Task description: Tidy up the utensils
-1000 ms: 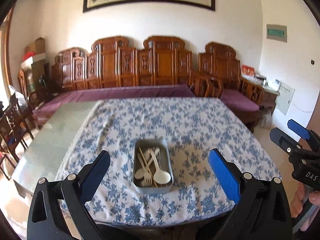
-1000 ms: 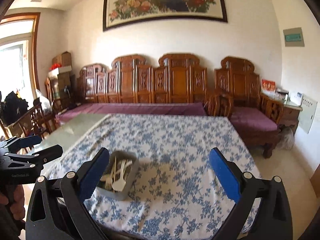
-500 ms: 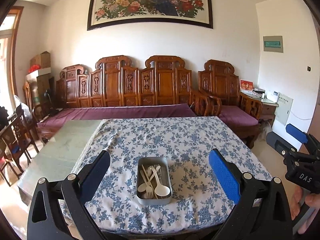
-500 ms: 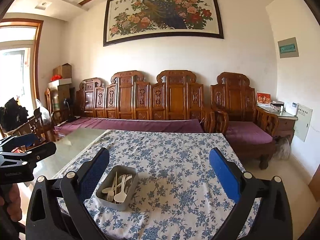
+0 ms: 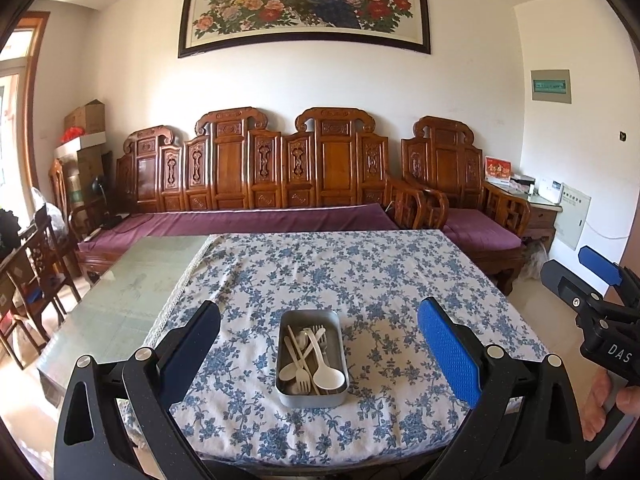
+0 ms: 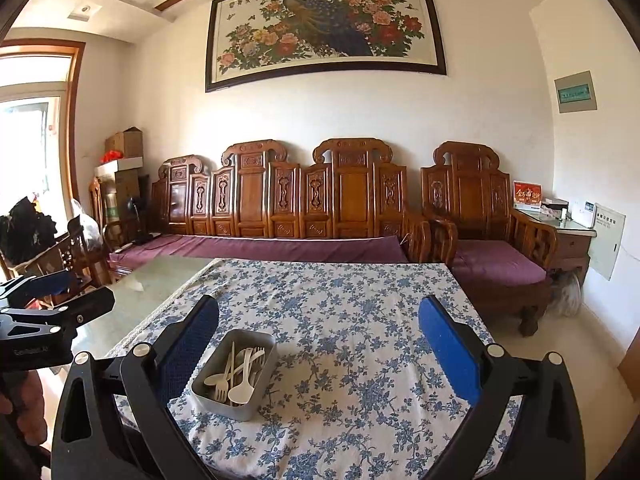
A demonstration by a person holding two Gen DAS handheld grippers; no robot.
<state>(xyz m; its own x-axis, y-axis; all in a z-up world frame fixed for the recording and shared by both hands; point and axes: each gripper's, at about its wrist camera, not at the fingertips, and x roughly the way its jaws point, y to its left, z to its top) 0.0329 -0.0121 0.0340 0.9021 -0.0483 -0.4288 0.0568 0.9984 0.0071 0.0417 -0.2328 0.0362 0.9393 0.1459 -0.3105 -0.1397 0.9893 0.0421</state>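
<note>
Both wrist cameras have tilted upward over the past second, so the whole peacock painting (image 5: 306, 2) now shows on the far wall and the metal tray (image 5: 311, 358) sits lower in each view. Seen from the left wrist, the left gripper (image 5: 318, 354) hangs above the near edge of the table, its jaws spread wide with nothing between them, the tray framed in the gap. Inside the tray lie pale plastic utensils in a loose heap: a spoon (image 5: 326, 370) with its bowl toward the near end, a fork (image 5: 302, 376) just beside it, and more pieces crossing beneath. The tray rests on a blue-flowered tablecloth (image 5: 360, 280) that covers most of the table, leaving a bare glass strip (image 5: 128, 292) along the left side. From the right wrist, the right gripper (image 6: 320, 354) is likewise splayed open and holds nothing; the tray lies to the left of its centre, close by the inner face of the left finger (image 6: 188, 344). Each gripper appears at the edge of the other's view, with part of a hand (image 5: 608, 404) on the right gripper's handle. Carved wooden benches (image 5: 280, 164) with purple cushions line the wall behind.
</note>
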